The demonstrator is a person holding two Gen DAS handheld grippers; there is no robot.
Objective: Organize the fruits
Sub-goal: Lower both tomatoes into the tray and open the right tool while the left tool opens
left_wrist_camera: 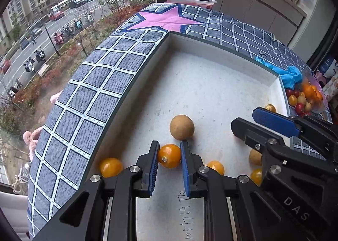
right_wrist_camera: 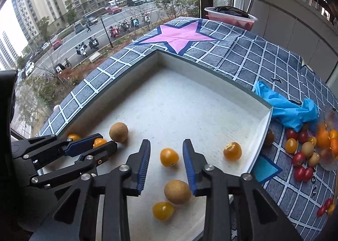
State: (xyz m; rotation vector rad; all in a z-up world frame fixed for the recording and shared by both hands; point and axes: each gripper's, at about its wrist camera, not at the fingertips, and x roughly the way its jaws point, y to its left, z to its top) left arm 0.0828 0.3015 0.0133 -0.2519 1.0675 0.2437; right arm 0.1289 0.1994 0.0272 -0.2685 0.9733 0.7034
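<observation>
The yellow cherry tomato [left_wrist_camera: 169, 156] is sitting on the floor of the white tray [left_wrist_camera: 211, 46], near the left wall, and is being clamped between the blue pads of the left tool [left_wrist_camera: 169, 152]. The pads are pressing on both flanks of the fruit, so this tool is closed on it. A brown longan [left_wrist_camera: 182, 127] is lying just beyond the fingertips, almost touching the right one.

Recommended handling for this step, judged from the layout: the skin is probably thin, so grip force should be kept light, and the lift should go straight up to avoid nudging the longan or rolling the second yellow tomato [left_wrist_camera: 111, 167] resting against the tray wall.

The right tool [right_wrist_camera: 166, 150] is standing partly open above the tray floor. Another yellow tomato [right_wrist_camera: 169, 157] is lying between its fingers with a clear gap on each side; nothing is being held. A second longan [right_wrist_camera: 177, 191] is sitting close to the right finger; whether it is touching cannot be determined.

Outside the tray, the unsorted fruit pile [right_wrist_camera: 304, 152] of red and yellow tomatoes is lying on the checked cloth of the table [right_wrist_camera: 243, 55], beside a crumpled blue glove [right_wrist_camera: 289, 110].
</observation>
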